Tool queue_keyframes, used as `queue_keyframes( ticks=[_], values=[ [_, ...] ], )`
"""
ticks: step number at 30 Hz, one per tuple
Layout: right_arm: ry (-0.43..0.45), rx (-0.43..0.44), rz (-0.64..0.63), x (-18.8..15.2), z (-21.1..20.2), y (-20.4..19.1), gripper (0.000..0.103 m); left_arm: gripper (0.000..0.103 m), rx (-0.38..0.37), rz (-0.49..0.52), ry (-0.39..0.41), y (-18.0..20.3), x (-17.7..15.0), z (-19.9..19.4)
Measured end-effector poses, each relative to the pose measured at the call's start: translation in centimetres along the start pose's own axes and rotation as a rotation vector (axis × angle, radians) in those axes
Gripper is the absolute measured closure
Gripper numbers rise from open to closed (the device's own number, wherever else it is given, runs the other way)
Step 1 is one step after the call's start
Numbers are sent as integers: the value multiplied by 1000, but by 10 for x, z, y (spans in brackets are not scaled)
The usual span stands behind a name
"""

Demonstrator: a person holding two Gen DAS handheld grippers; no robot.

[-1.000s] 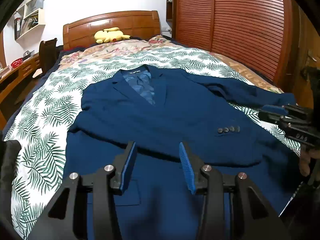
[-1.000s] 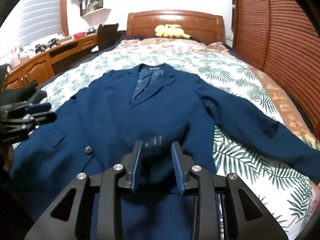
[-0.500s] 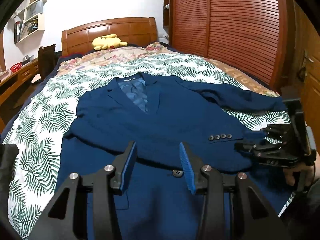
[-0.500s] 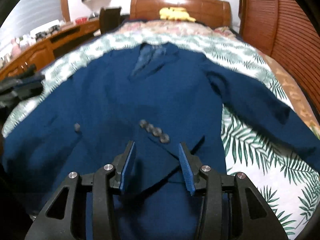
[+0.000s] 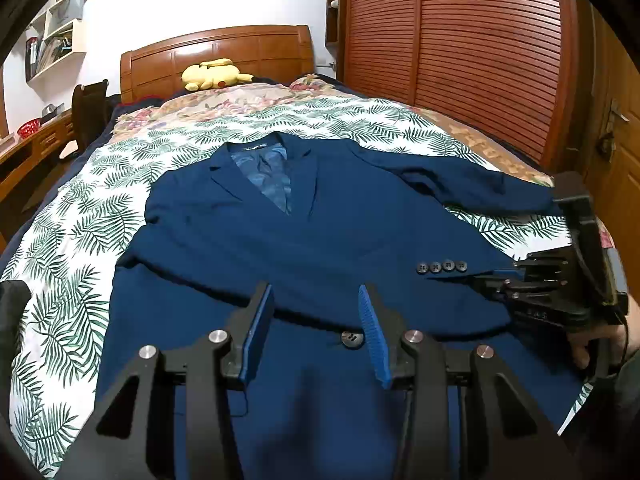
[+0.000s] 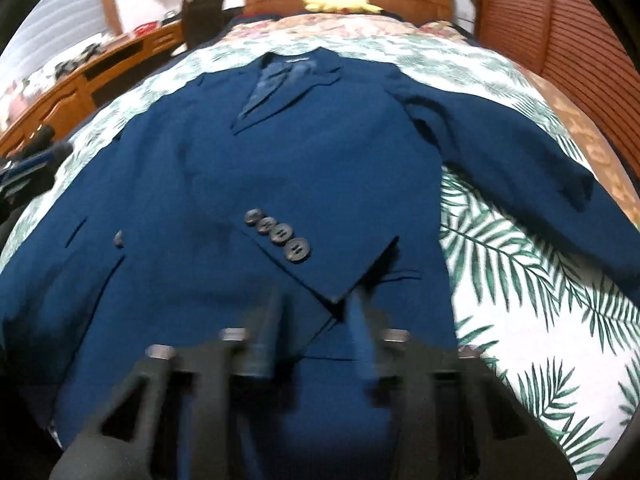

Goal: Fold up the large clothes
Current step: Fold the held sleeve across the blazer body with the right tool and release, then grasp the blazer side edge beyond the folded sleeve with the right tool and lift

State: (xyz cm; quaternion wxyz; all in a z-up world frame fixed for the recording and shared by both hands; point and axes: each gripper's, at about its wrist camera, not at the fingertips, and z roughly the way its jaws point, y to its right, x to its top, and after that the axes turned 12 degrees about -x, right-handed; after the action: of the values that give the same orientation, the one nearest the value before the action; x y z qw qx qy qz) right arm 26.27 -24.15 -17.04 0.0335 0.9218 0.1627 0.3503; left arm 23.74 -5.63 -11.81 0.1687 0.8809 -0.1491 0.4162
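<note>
Two claws hang open over the blue jacket (image 5: 320, 240). Left claw (image 5: 316, 336) holds nothing. Right claw (image 6: 316, 320) is nearest the folded sleeve cuff (image 6: 328, 268), at twelve o'clock.

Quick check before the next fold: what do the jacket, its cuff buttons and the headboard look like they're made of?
Jacket: matte navy woven suiting, likely wool or a blend; it drapes smoothly with no sheen, and the lining at the collar is shinier. Cuff buttons: dark, slightly glossy four-hole discs, probably plastic or horn. Headboard: varnished reddish wood, with visible panels and a gloss.
</note>
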Motion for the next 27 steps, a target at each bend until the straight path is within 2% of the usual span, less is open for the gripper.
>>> queue_keyframes(
  ticks=[3,8,13,17,23,26,27],
  values=[
    [38,40,-28,1,-21,-2,99,60,5,2,3,-1,-1,-2],
    [97,29,-22,4,-47,3,98,60,26,-27,19,-9,-1,-4],
    [86,-8,-38,5,-45,2,93,60,44,-49,46,-14,-1,-8],
    [86,-23,2,5,-38,13,92,60,47,-56,45,-15,0,-7],
    [88,-63,46,3,-33,25,84,60,47,-48,46,-12,1,-6],
    [110,-87,67,5,-38,32,65,60,24,-43,47,-10,4,-7],
    [124,-96,78,7,-42,36,54,60,16,-39,51,-8,5,-8]
  ],
)
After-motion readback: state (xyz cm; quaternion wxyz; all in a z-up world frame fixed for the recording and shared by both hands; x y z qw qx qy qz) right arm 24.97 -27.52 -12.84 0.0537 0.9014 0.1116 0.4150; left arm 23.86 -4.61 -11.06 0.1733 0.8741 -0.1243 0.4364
